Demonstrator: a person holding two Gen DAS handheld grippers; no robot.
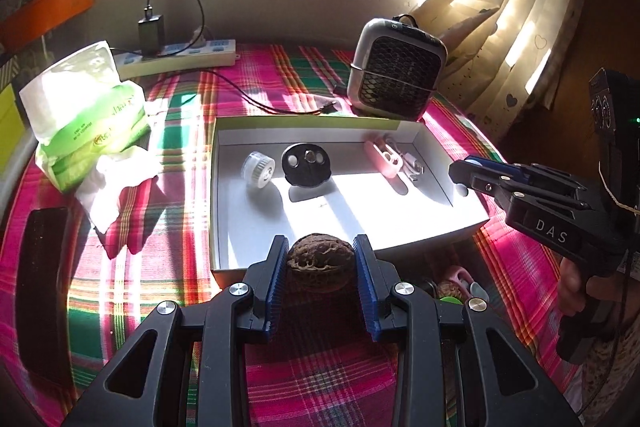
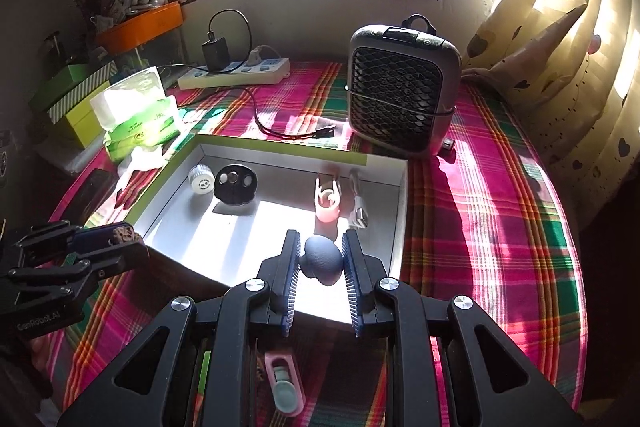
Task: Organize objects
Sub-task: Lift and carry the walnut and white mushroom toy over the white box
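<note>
Above white box (image 1: pixel 460 223), left gripper (image 1: pixel 321 259) clamping wrinkled brown walnut (image 1: pixel 320 261), right gripper (image 2: pixel 321 259) pinching dark rounded piece (image 2: pixel 323 259).

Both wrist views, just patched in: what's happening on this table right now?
A person is sorting small items into the shallow white box on the plaid cloth. The left hand-held gripper is shut on a walnut at the box's near edge. The right hand-held gripper is shut on a dark egg-shaped object over the box. A white cap, black disc, pink item and cable already lie inside.
</note>
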